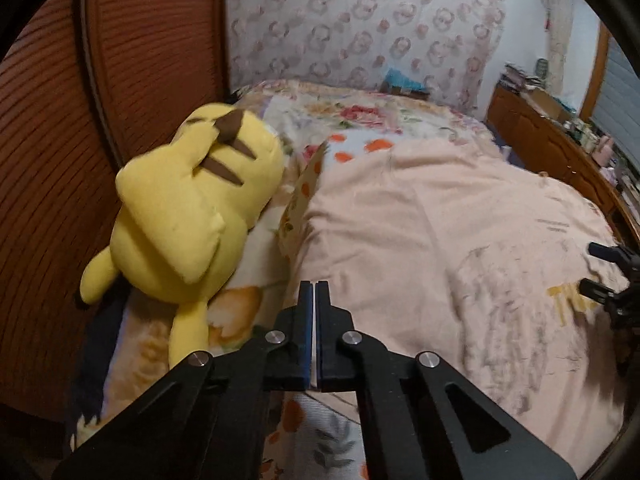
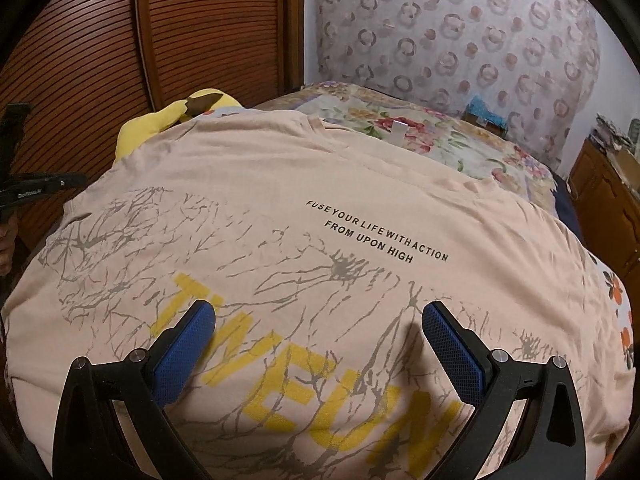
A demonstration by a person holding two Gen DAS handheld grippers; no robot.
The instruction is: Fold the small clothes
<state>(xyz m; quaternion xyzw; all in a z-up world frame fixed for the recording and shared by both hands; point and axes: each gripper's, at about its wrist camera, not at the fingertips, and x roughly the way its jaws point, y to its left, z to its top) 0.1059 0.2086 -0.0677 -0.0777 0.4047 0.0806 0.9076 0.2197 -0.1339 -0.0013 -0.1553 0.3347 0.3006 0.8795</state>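
Folding has barely begun: pale pink printed cotton T-shirt lies spread flat on floral bedspread, left gripper pressed together at its edge, possibly pinching fabric, right gripper spread wide above it.

A yellow plush toy is laid on the flowery bed cover, beside a brown slatted door. Circle-patterned wallpaper is seen behind.
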